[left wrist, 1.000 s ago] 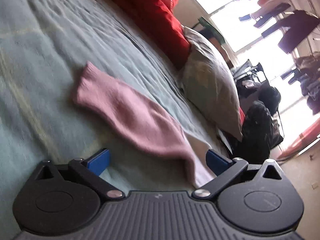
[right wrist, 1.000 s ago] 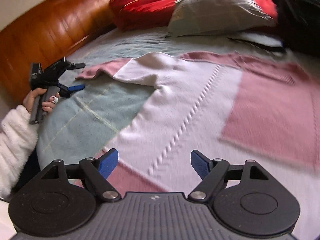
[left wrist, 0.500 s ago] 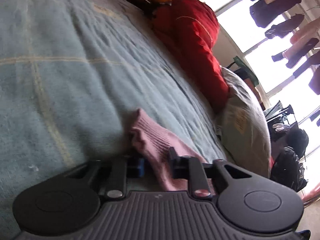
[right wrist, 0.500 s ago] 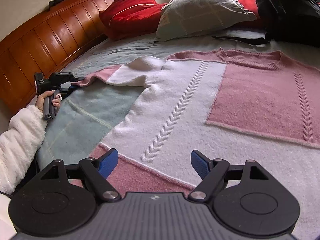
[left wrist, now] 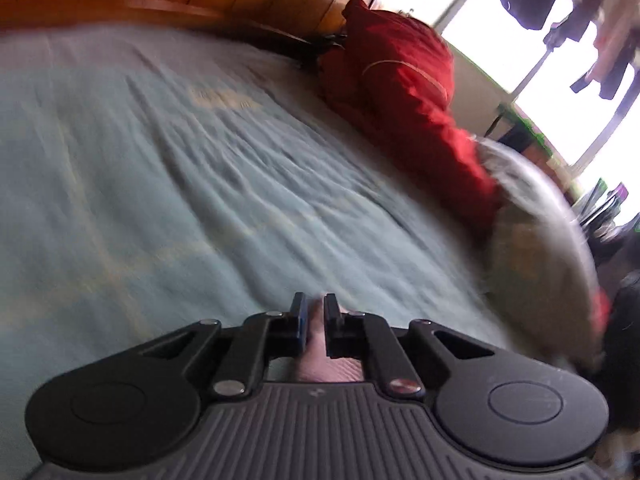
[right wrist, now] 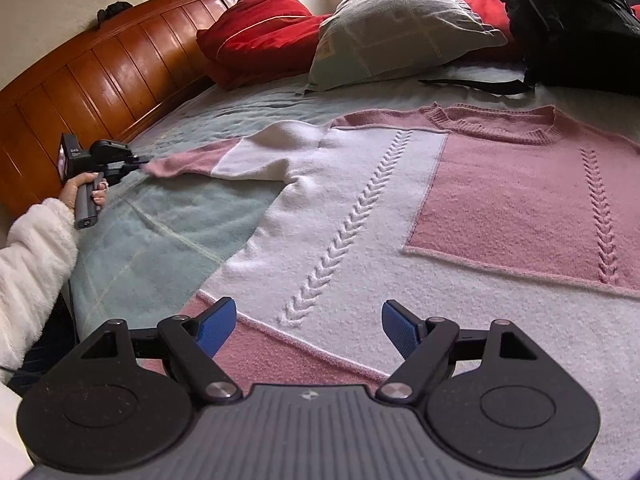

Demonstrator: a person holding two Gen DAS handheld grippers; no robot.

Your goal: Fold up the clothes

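Note:
A pink and white knitted sweater (right wrist: 400, 208) lies flat on the bed, neck toward the pillows. Its left sleeve (right wrist: 224, 160) stretches out to the left, ending in a pink cuff (right wrist: 160, 167). My left gripper (left wrist: 314, 316) is shut on that cuff (left wrist: 320, 356), which shows as pink knit between the blue pads. In the right wrist view the left gripper (right wrist: 138, 164) is held by a hand (right wrist: 82, 192) at the cuff's tip. My right gripper (right wrist: 308, 322) is open, hovering over the sweater's lower hem (right wrist: 280, 354) with nothing between its fingers.
A pale green bedspread (right wrist: 160, 232) covers the bed. A wooden headboard (right wrist: 80, 84) runs along the left. Red cushions (right wrist: 260, 36), a grey pillow (right wrist: 396, 24) and a black backpack (right wrist: 572, 20) sit at the far side. A white fluffy sleeve (right wrist: 32, 264) is at the left edge.
My left gripper moved onto the pink cuff and shut on it, then pulled the sleeve outward, straightening it. The right gripper stayed open, drifting slightly over the hem.

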